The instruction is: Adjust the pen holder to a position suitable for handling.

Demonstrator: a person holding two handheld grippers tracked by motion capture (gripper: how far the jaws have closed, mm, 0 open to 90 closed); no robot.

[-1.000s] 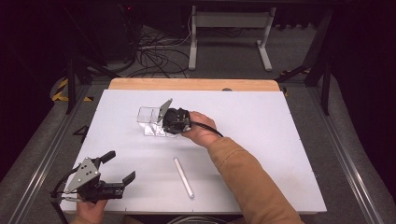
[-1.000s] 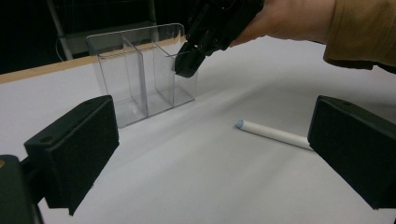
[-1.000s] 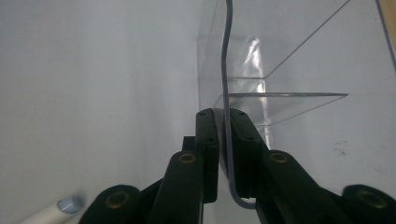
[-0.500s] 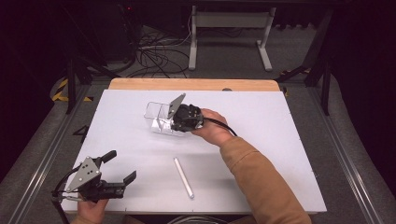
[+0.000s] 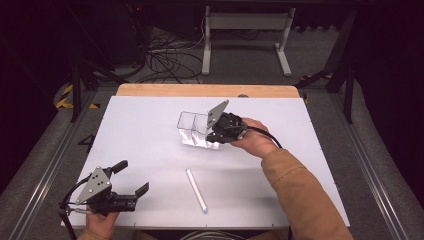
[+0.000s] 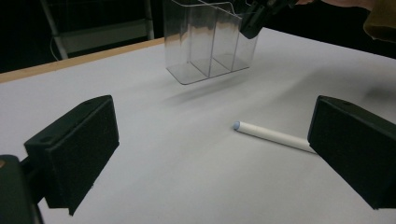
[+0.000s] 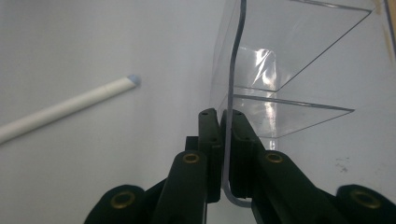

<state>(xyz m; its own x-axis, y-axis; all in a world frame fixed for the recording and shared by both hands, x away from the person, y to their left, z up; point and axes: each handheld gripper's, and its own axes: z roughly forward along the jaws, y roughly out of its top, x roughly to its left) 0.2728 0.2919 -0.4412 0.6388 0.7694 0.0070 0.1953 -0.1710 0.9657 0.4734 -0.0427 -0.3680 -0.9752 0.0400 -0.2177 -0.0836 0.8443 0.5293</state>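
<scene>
A clear plastic organizer [image 5: 196,129] with several compartments hangs a little above the white table, tilted. My right gripper [image 5: 216,134] is shut on its near wall; in the right gripper view the jaws pinch the thin clear wall [image 7: 227,135] of the organizer [image 7: 299,70]. A white marker [image 5: 196,190] lies on the table toward the front, also seen as the marker [image 6: 273,135] and the marker [image 7: 65,109]. My left gripper [image 5: 129,180] rests at the front left corner, open, with nothing between its pads [image 6: 74,149]. The organizer [image 6: 210,42] and the right gripper [image 6: 254,18] show far off there.
The white table surface [image 5: 140,130] has a wooden strip [image 5: 200,90] along its far edge. Beyond it stand a metal frame [image 5: 245,35] and loose cables [image 5: 165,55] on the floor. Rails run along both table sides.
My right gripper has carried the organizer to the right and slightly up off the table. The left gripper and the marker have stayed put.
</scene>
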